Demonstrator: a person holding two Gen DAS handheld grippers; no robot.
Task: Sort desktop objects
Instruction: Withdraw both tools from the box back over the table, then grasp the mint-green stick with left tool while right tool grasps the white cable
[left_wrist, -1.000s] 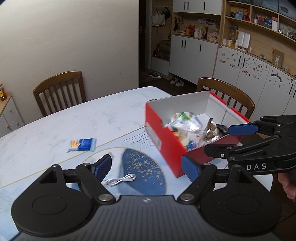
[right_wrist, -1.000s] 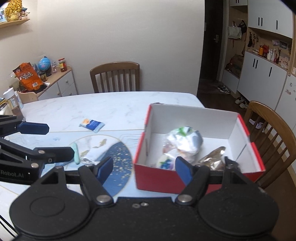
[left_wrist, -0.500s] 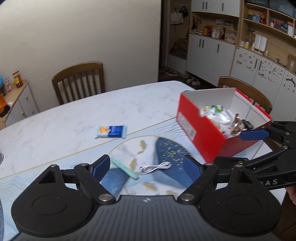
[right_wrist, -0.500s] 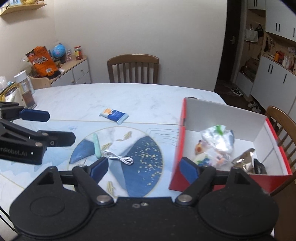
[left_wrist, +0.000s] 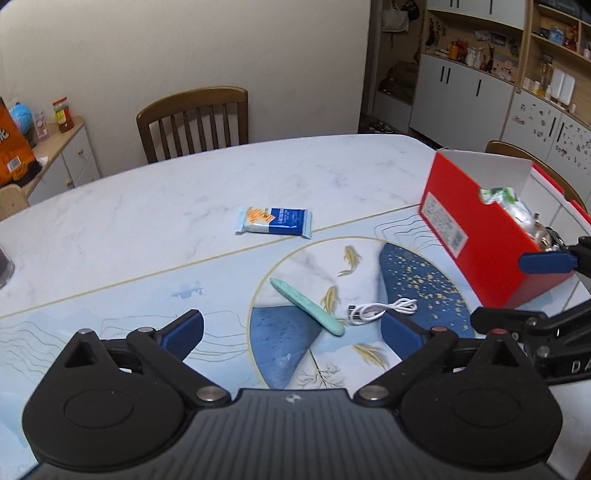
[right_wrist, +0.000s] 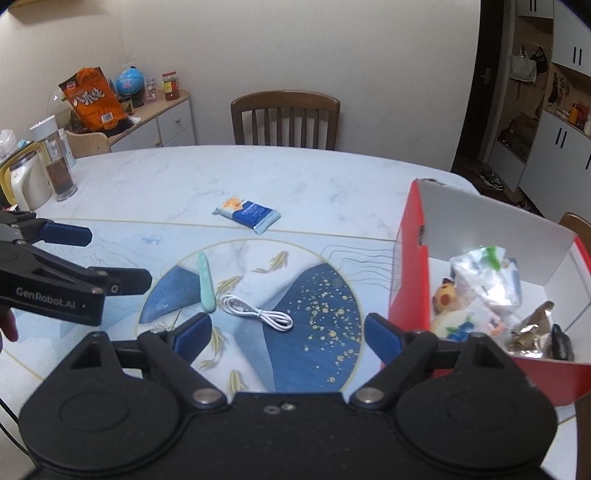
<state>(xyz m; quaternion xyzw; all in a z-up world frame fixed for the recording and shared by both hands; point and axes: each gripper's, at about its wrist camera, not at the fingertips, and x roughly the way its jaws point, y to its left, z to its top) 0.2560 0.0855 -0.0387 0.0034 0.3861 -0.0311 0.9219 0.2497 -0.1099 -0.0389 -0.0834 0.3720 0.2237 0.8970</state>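
Nearest the desk's front edge, the left gripper (left_wrist: 291, 330) and the right gripper (right_wrist: 287, 334) both hover with jaws spread wide, holding nothing. Just beyond them lie a mint-green stick (right_wrist: 205, 287) and a coiled white cable (right_wrist: 258, 313), close together but apart. I'd take the stick across its narrow middle, and pinch the cable where its loops bunch. Farther back rests a blue snack packet (left_wrist: 274, 221). By the right edge stands the red box (right_wrist: 408, 266), already holding crinkled wrappers (right_wrist: 487, 273) and a small plush toy (right_wrist: 445, 295).
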